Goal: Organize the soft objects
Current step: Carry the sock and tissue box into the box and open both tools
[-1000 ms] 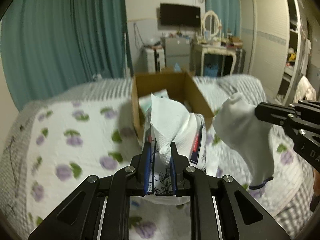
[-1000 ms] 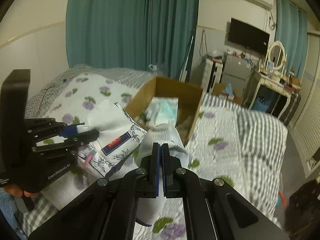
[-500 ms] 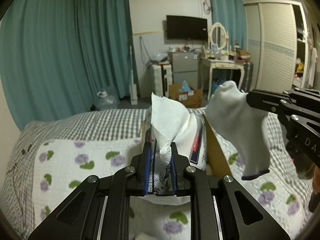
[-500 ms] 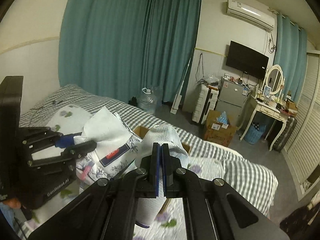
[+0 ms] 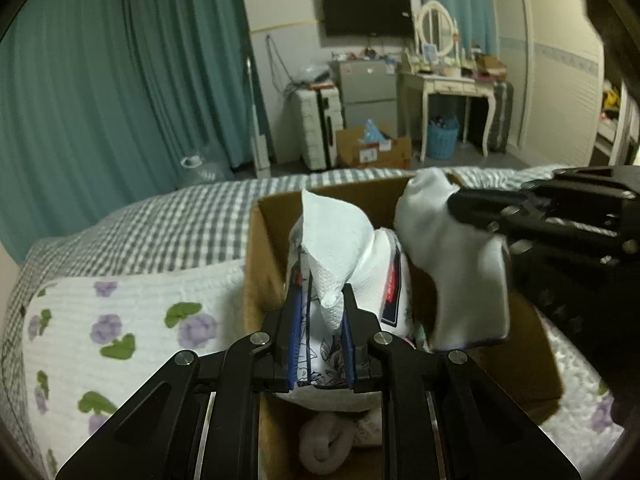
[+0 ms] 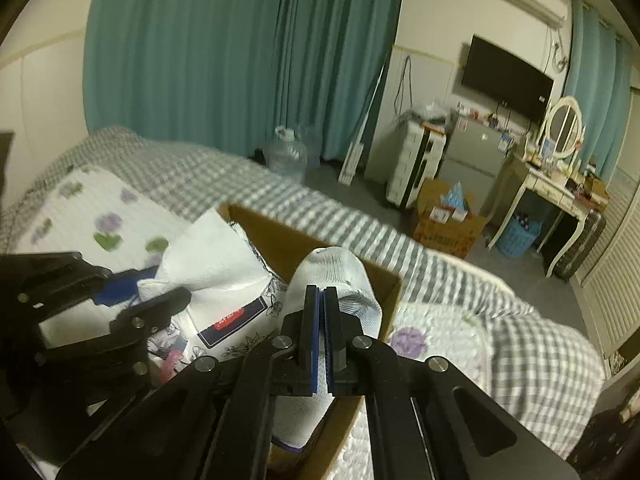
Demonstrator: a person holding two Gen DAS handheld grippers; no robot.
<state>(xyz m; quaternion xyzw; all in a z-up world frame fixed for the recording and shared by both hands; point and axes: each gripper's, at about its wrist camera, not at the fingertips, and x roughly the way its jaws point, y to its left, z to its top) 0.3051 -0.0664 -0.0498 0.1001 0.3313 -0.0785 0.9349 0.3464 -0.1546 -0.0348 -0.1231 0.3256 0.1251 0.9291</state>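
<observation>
Clamping a soft white tissue pack with a dark floral print and a red-and-navy label (image 5: pixel 352 280), the left gripper (image 5: pixel 319 344) holds it between blue-lined fingers (image 5: pixel 294 332), its jaws narrowed onto the pack's lower end while a loose white paper tissue (image 5: pixel 334 248) sticks up from the top. The pack hangs over the open brown cardboard box (image 5: pixel 264 264), partly inside its rim. Just to the right, the right gripper (image 6: pixel 320 340) is pinched almost fully together on a white ankle sock with a dark-trimmed cuff (image 6: pixel 334 276); in the left wrist view the sock (image 5: pixel 460 264) dangles from those black fingers, cuff downward, over the same box and just beside the tissue pack, though whether the two touch cannot be told. Down in the box, below the left gripper, lies a rolled white sock (image 5: pixel 324 440). The box stands on a bed with a white quilt printed with purple flowers and green leaves (image 5: pixel 120 320), laid over a grey-and-white checked cover (image 6: pixel 280 196). Beyond the bed hang teal curtains (image 6: pixel 240 52); further off are a second cardboard box on the floor (image 6: pixel 448 224), a white dressing table with an oval mirror (image 6: pixel 560 148) and a black wall-mounted television (image 5: pixel 366 12)
</observation>
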